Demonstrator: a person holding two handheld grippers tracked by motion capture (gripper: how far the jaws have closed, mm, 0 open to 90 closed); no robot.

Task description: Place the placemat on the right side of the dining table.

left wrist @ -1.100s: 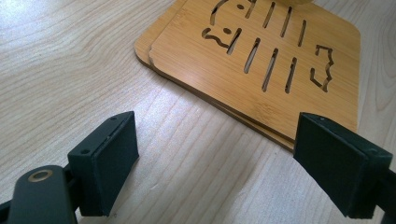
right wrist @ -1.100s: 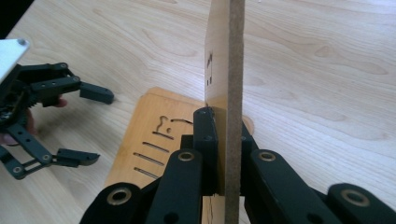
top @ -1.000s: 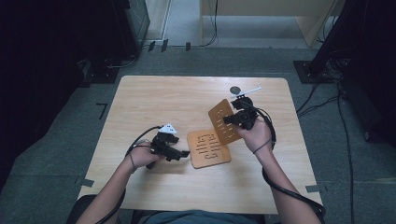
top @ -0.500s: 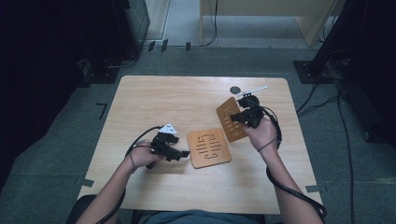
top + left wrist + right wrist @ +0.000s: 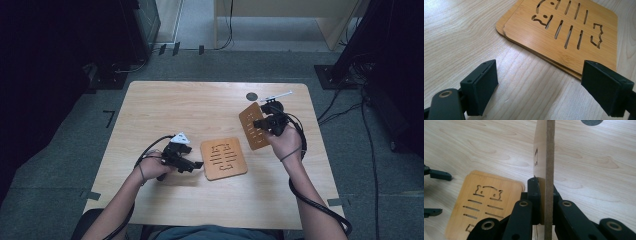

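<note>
Two bamboo coasters with slot cut-outs lie stacked (image 5: 223, 158) (image 5: 564, 32) (image 5: 486, 202) flat at the table's middle. A third coaster (image 5: 252, 125) (image 5: 544, 150) is held off the table, standing on edge and tilted, to the right of the stack. My right gripper (image 5: 261, 123) (image 5: 543, 182) is shut on its near edge. My left gripper (image 5: 196, 165) (image 5: 541, 85) rests low on the table just left of the stack. It is open and holds nothing; its jaws point at the stack's corner.
A black round mark (image 5: 251, 96) (image 5: 591, 122) and a white stick-like item (image 5: 277, 96) lie near the table's far right edge. Light wood tabletop (image 5: 165, 110) extends to the far left. Dark equipment and cables ring the table.
My right gripper has shifted a little to the right with the coaster, farther from the stack. The left gripper and the stack have stayed put.
</note>
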